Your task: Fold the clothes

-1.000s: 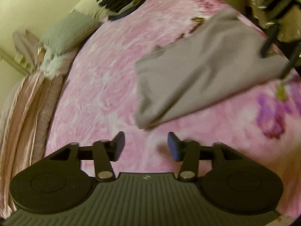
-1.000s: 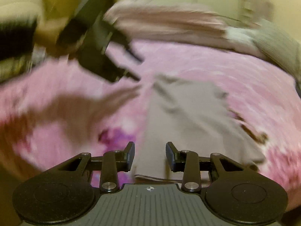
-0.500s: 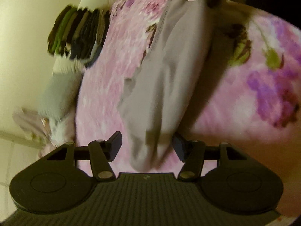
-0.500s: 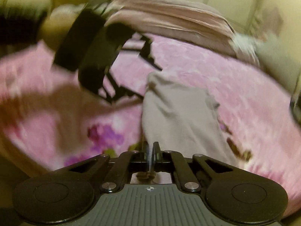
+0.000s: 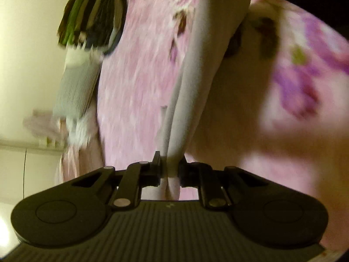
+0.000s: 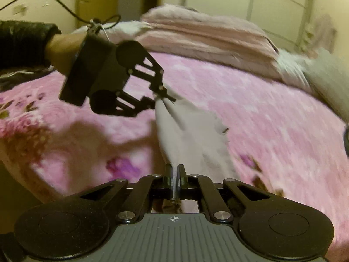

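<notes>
Left wrist view: left gripper (image 5: 170, 166) is closing, grey garment (image 5: 196, 83) bunched between its fingers (image 5: 156, 163), pads pressing on the cloth. The garment runs as a taut band from the fingers toward 12 o'clock, over the pink floral bedspread (image 5: 139, 83). A dark blurred shape at the top edge sits on its far end; can't tell from here what it is. Striped dark-and-green item (image 5: 91, 19) at 10 o'clock, grey pillow (image 5: 74, 91) below it at 9 o'clock, both at the bed edge against the wall. Heavy motion blur.

Right wrist view: right gripper (image 6: 174, 174) clamped tight on a thin edge of the same grey garment (image 6: 189, 135). Cloth fans from there toward 12 o'clock, partly lifted, its right side lying on the bedspread (image 6: 272, 120). Left gripper (image 6: 164, 95) at 11 o'clock pinches the garment's far corner, held by a hand (image 6: 63, 50) in a dark sleeve (image 6: 24, 41), cable trailing off it. Folded pink bedding (image 6: 207, 35) across 12 to 1 o'clock, pillow (image 6: 327, 87) at 2 o'clock.
</notes>
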A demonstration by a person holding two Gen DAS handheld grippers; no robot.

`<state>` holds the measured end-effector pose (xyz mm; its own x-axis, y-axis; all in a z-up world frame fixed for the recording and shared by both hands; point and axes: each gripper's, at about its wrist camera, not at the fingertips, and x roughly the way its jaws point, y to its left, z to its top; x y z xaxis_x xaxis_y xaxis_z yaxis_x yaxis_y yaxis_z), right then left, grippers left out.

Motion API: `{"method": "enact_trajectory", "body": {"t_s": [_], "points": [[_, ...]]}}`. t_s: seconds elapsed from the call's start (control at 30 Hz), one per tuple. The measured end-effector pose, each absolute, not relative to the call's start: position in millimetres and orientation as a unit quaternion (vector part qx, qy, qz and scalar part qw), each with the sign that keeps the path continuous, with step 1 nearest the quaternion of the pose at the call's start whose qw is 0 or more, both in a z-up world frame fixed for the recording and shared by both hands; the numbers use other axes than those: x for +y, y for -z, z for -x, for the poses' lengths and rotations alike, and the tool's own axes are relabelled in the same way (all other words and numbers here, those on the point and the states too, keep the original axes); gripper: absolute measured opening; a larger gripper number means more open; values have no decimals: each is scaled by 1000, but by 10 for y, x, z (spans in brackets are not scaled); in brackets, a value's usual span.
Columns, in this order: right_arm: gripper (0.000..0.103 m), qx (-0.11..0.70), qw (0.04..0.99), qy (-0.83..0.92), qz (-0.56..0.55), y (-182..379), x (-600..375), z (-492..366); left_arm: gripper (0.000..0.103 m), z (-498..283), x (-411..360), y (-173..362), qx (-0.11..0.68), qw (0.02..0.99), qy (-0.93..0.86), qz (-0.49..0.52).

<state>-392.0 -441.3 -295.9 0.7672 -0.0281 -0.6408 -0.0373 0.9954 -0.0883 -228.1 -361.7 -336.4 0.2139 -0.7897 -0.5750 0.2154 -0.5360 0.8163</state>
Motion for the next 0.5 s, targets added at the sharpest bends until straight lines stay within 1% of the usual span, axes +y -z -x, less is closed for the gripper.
{"method": "enact_trajectory", "body": {"t_s": [0.1, 0.2, 0.3, 0.4, 0.5], "points": [[0, 323, 938, -76, 97, 3020, -4132, 3891, 12, 2284, -3073, 3265, -165, 457, 556, -675], [0, 327, 924, -137, 144, 3221, -3846, 3881, 14, 2451, -2507, 3397, -96, 474, 545, -685], [0, 347, 907, -171, 167, 3421, -3659, 3914, 20, 2638, -2052, 3613, -19, 493, 551, -672], [0, 366, 896, -178, 179, 3516, -3563, 4006, 18, 2684, -1745, 3638, 24, 546, 542, -638], [5, 371, 898, -161, 173, 3484, -3615, 4105, 31, 2519, -1639, 3420, 90, 597, 554, -574]]}}
